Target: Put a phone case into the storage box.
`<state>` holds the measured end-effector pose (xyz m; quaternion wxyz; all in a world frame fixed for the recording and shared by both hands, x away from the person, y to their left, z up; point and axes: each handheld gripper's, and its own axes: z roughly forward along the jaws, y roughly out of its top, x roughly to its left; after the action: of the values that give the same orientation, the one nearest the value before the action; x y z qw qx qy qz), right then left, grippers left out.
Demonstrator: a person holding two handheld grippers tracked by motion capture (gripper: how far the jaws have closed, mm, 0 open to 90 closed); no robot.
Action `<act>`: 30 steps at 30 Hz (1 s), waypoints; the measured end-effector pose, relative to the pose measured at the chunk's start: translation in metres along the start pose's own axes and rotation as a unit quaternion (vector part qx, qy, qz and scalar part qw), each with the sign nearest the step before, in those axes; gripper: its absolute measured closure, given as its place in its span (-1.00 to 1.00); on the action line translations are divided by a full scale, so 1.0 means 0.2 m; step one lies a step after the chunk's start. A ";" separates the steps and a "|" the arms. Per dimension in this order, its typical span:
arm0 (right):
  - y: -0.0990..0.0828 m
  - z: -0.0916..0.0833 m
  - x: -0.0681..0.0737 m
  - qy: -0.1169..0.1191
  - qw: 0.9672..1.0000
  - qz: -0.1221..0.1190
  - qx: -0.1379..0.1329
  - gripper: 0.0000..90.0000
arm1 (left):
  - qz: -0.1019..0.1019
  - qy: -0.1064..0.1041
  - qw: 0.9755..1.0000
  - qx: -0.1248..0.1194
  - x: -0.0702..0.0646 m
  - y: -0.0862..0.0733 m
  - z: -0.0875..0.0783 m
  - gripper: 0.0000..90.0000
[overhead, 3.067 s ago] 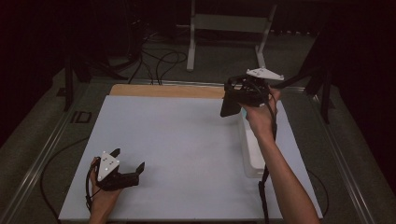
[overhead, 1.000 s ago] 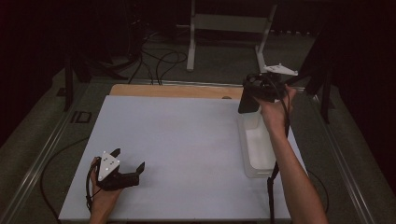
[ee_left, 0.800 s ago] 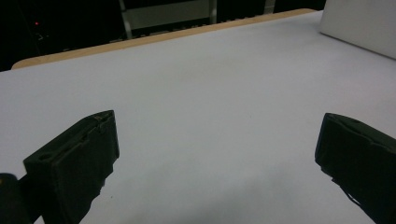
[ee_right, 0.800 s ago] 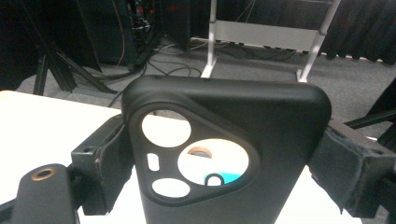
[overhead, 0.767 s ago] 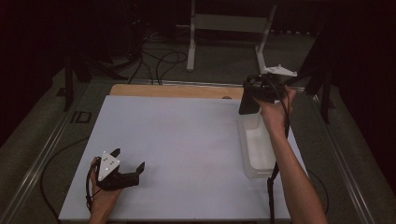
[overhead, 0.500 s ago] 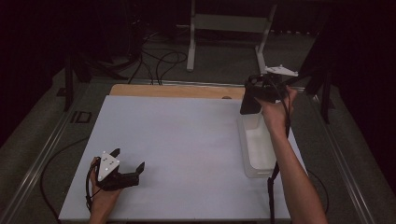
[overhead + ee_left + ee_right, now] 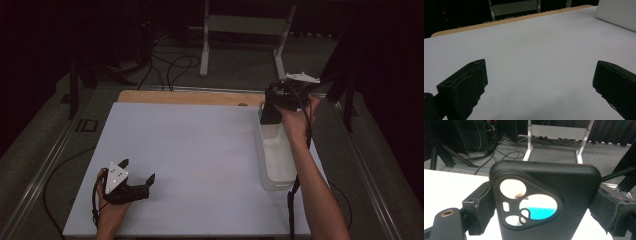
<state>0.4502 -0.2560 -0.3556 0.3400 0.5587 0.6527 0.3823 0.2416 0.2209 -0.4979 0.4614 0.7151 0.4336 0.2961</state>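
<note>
Black and matte, the phone case (image 7: pixel 544 202) sits clamped between the jaws of the right gripper (image 7: pixel 272 107), its camera cut-outs facing that gripper's own view. In the high view the case hangs above the far end of the clear plastic bin (image 7: pixel 276 160), held off the white table (image 7: pixel 200 145). Well to the left of the bin, near the table's front edge, the left gripper (image 7: pixel 131 180) rests low over the bare surface, its jaws spread wide with nothing between them.

No text or label seems readable anywhere in these dim views.
</note>
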 end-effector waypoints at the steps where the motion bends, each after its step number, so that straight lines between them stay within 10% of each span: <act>1: 0.00 0.01 0.00 -0.001 1.000 0.000 0.002 -0.69 | 0.002 0.000 1.000 0.000 0.00 0.00 0.00 -0.99; 30: -0.18 0.19 -0.01 -0.012 0.999 0.007 0.048 -0.69 | 0.000 0.001 1.000 -0.001 0.00 0.00 -0.01 -0.99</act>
<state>0.4658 -0.2572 -0.4052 0.3177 0.5837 0.6621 0.3463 0.2406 0.2219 -0.4974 0.4619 0.7144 0.4334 0.2974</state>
